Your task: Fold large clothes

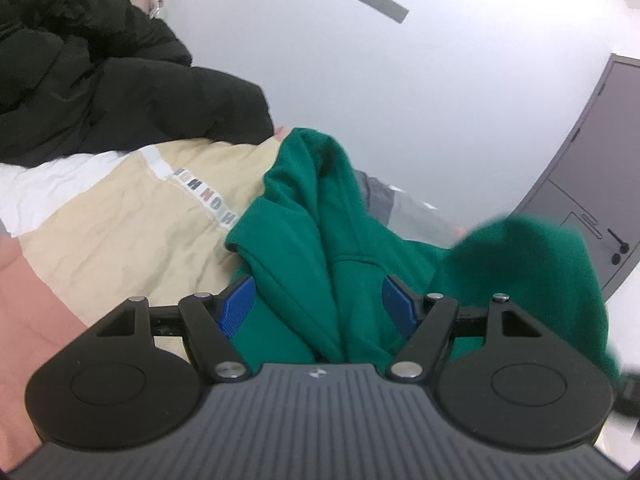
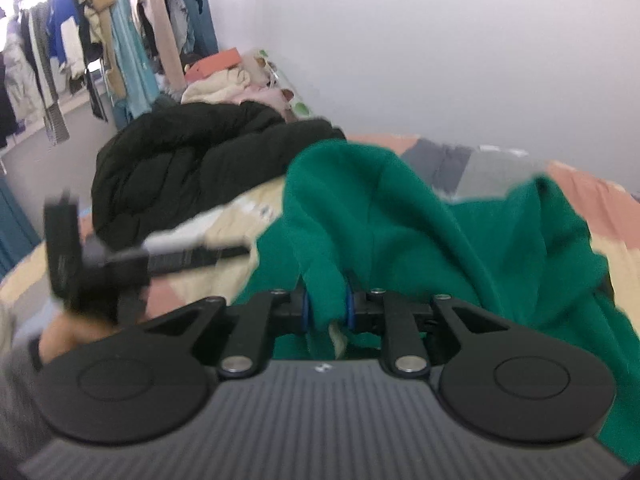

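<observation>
Patchwork bedspread bears green hoodie — rumpled, bunched.

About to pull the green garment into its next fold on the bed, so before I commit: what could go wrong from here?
1. The right gripper pinches only a narrow ridge of the green garment; a hard pull may slip it free.
2. The left gripper stands wide with cloth bunched between its pads, seemingly ungripped, so that side could sag.
3. The black puffer jacket lies close behind; spreading may snag it.
</observation>
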